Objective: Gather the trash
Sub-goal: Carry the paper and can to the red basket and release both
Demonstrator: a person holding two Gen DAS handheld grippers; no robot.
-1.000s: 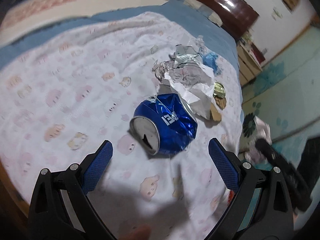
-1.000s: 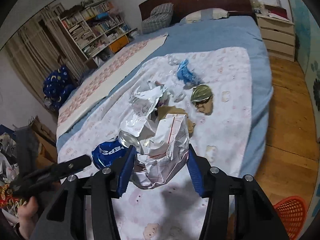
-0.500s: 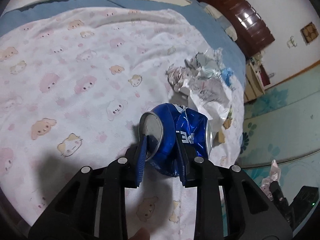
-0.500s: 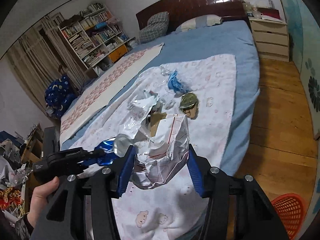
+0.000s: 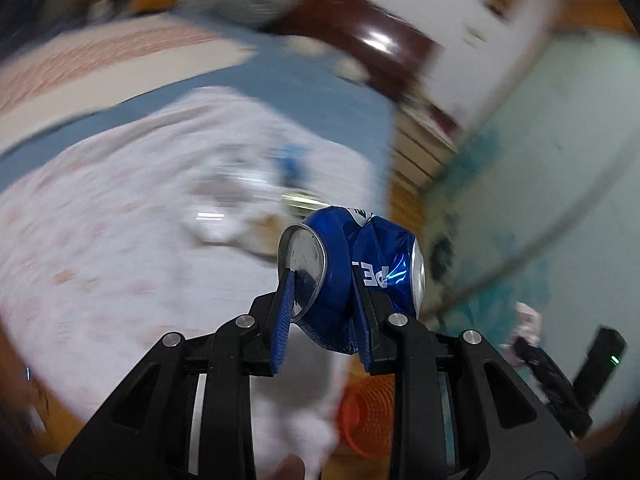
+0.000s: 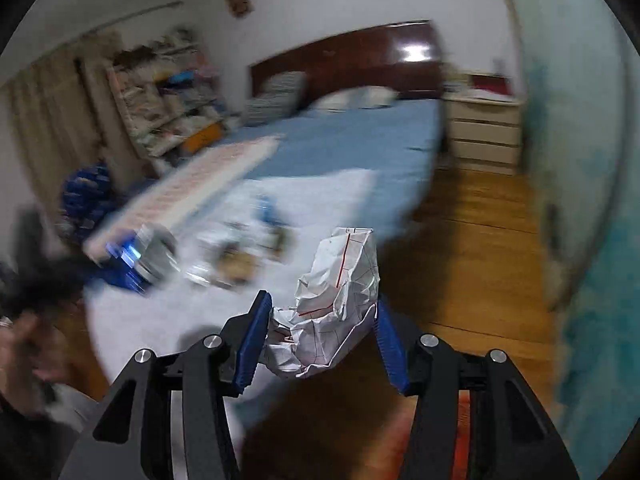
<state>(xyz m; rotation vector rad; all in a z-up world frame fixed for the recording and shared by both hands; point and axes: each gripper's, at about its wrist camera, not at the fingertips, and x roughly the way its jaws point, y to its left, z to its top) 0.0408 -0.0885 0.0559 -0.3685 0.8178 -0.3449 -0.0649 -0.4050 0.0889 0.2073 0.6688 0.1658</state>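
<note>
Your left hand-held gripper (image 5: 324, 308) was spread around the crushed blue can (image 5: 352, 276) a second ago; now it pinches the can near its silver end and has lifted it off the bed (image 5: 120, 200), so that piece is ready for the orange basket (image 5: 366, 420) showing at 6 o'clock below the can. Your right hand-held gripper (image 6: 320, 334) still clamps the crumpled paper (image 6: 336, 308), which juts toward 12 o'clock from between the blue pads (image 6: 254, 340), now carried out past the bed's edge over the wooden floor (image 6: 460, 260).
</note>
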